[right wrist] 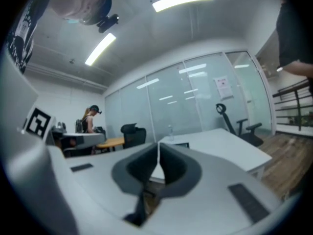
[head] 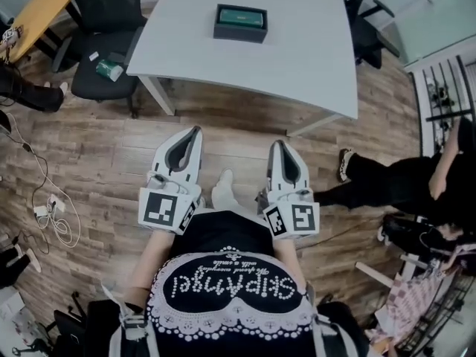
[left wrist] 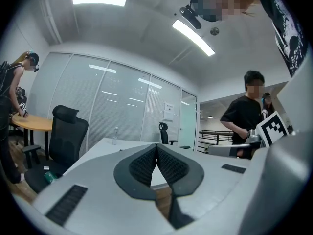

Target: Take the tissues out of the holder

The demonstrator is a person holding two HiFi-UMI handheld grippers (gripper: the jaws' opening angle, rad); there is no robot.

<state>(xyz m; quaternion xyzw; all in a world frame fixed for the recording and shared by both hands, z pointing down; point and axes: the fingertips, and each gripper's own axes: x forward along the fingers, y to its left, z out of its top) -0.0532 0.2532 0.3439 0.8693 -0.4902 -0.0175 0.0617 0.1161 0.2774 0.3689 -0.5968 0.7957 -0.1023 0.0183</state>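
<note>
Two grippers, both empty, both well short of the work. Left gripper (head: 196,130): jaws pressed together, nothing btwn them. Right gripper (head: 277,144): same, pads closed tip to tip, nothing held. Both point level toward white table (head: 312,58) and hang over wood floor (head: 223,114), well apart from it. Holder (head: 240,25), a dark box, sits on the table toward its far side. Tissues (head: 242,15) show as a green pack in its top, apparently fully seated.

Status: nothing removed; task not started as far as views show. Remaining, in my judgement: reach table, open a gripper, pinch tissues, lift out, w/ the other steadying holder. Person (head: 405,184) at right, clear of path.
</note>
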